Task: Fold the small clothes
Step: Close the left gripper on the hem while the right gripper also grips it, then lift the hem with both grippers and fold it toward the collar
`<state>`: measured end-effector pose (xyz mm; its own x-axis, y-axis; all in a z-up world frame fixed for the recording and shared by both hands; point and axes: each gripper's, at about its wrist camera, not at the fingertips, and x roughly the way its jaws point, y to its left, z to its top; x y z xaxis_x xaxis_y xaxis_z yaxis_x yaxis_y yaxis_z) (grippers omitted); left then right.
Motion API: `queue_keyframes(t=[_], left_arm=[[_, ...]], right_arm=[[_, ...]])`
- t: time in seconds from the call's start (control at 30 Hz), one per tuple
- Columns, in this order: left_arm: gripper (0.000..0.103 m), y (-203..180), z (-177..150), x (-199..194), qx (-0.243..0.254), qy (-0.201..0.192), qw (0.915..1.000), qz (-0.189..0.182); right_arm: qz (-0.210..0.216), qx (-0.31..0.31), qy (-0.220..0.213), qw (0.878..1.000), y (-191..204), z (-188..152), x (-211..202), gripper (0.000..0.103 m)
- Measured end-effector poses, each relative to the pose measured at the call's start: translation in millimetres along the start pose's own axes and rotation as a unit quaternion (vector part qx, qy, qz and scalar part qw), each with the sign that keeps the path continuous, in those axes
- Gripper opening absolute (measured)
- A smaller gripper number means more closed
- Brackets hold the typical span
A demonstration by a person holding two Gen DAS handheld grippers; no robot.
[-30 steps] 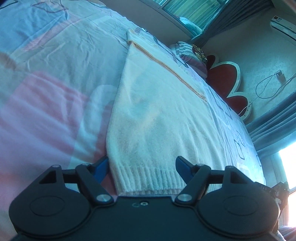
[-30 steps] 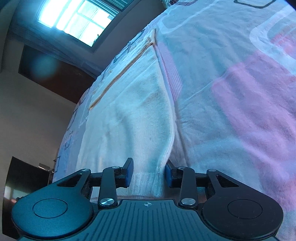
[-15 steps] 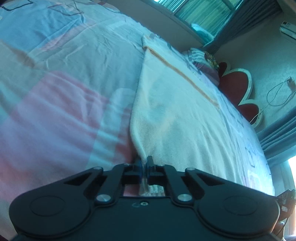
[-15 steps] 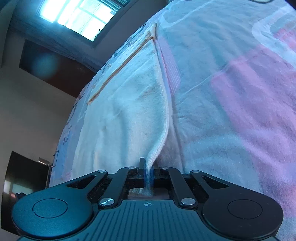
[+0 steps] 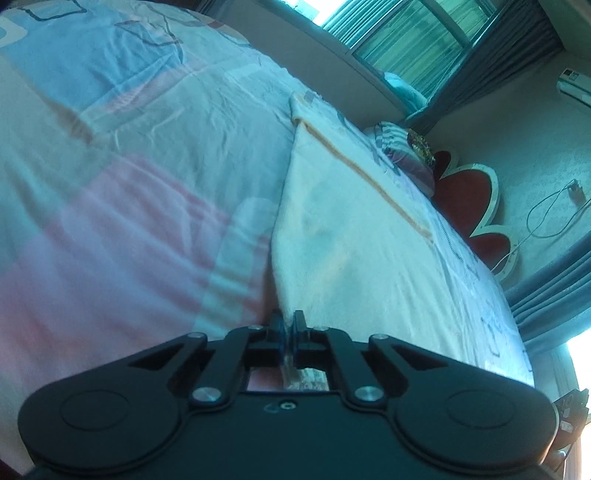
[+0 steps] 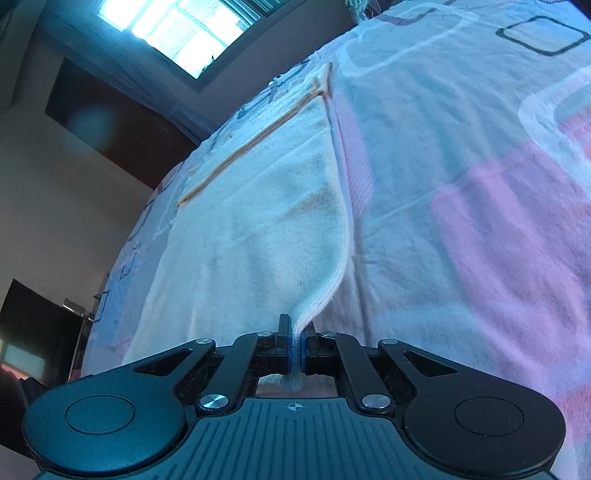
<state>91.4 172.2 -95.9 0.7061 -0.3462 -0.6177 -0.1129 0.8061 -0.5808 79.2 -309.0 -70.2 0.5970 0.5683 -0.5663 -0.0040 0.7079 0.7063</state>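
Here the small cream sweater lies flat on a bed sheet with pink, blue and white patches. It stretches away from both tools, up toward the far end of the bed. A thin tan stripe runs across the sweater near its far end.

The left gripper is closed tight on the near left corner of the sweater. A bit of the ribbed hem sits pinched between its two black fingers, and the cloth pulls up a little into a point there.

The right gripper is closed tight too. It pinches the near right corner of the sweater, where the stitched side edge comes down. The cloth rises from the bed into the closed jaws, and a small bunch of it sticks out behind them.

The rest of the sweater rests on the sheet. In the left view a striped pillow and a red flower-shaped headboard sit past the far end, by a wall with a white cable. A bright window shows in the right view
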Motion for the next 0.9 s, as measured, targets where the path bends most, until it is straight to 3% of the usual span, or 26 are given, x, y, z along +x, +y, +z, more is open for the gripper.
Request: queue_keyframes(t=[0.2,0.43,0.63,0.9], left_arm=[[0.002,-18.7,37.5,-5.9,0.010,-0.033,0.9991,-0.023],[0.002,-50.5,104.1,23.3,0.023,-0.068,0.9962,-0.050],[0.002,-68.5,166.0,81.2,0.026,-0.072,0.9956,-0.054],[0.002,-85.6,249.2,193.5,0.055,-0.047,0.9971,-0.027]], right_arm=[[0.018,-0.030,-0.044,0.998,27.0,32.0,-8.5,0.003],[0.021,-0.053,-0.080,0.995,56.1,104.7,17.6,0.003],[0.018,-0.034,-0.091,0.995,53.0,184.9,64.2,0.003],[0.014,0.025,-0.076,0.997,17.3,285.6,150.7,0.003]])
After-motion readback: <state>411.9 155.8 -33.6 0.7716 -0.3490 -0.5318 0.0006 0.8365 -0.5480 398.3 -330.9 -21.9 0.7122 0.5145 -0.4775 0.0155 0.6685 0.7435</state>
